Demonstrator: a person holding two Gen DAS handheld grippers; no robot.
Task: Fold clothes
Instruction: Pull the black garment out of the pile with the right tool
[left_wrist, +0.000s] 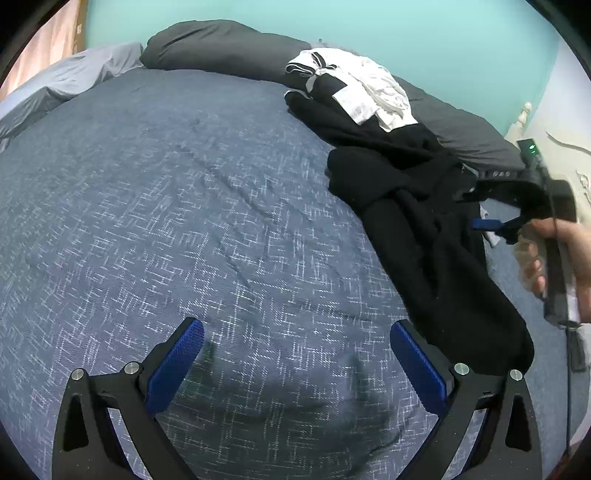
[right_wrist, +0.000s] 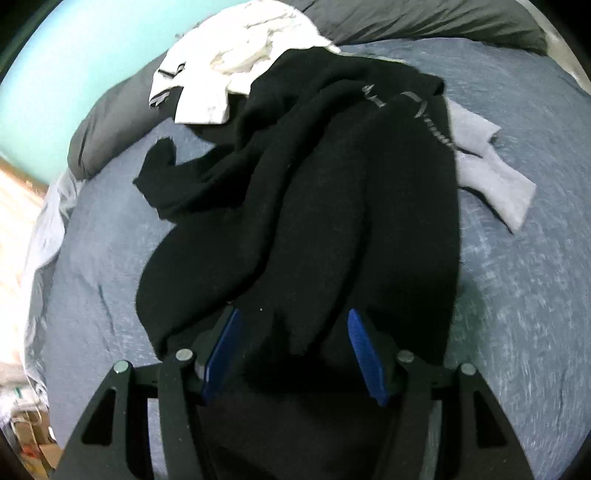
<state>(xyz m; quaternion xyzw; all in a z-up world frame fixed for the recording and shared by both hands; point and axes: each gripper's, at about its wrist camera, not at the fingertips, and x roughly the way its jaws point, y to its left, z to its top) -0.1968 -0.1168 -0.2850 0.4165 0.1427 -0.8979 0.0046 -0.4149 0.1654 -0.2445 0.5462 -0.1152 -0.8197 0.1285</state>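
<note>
A crumpled black garment (left_wrist: 424, 206) lies along the right side of the blue patterned bedspread (left_wrist: 166, 203). In the right wrist view the same black garment (right_wrist: 314, 184) fills the middle, and its near end runs between and under the fingers of my right gripper (right_wrist: 293, 332). The jaws stand apart with both blue pads bare. From the left wrist view, my right gripper (left_wrist: 491, 229) hangs over the garment's right side, held by a hand (left_wrist: 569, 258). My left gripper (left_wrist: 295, 350) is wide open over bare bedspread, holding nothing.
A white garment (left_wrist: 369, 85) lies on the far end of the black one, against dark grey pillows (left_wrist: 221, 48). A light grey garment (right_wrist: 491, 173) pokes out from under its right side. A pale blue sheet (left_wrist: 66, 81) is bunched at the far left. Behind is a teal wall.
</note>
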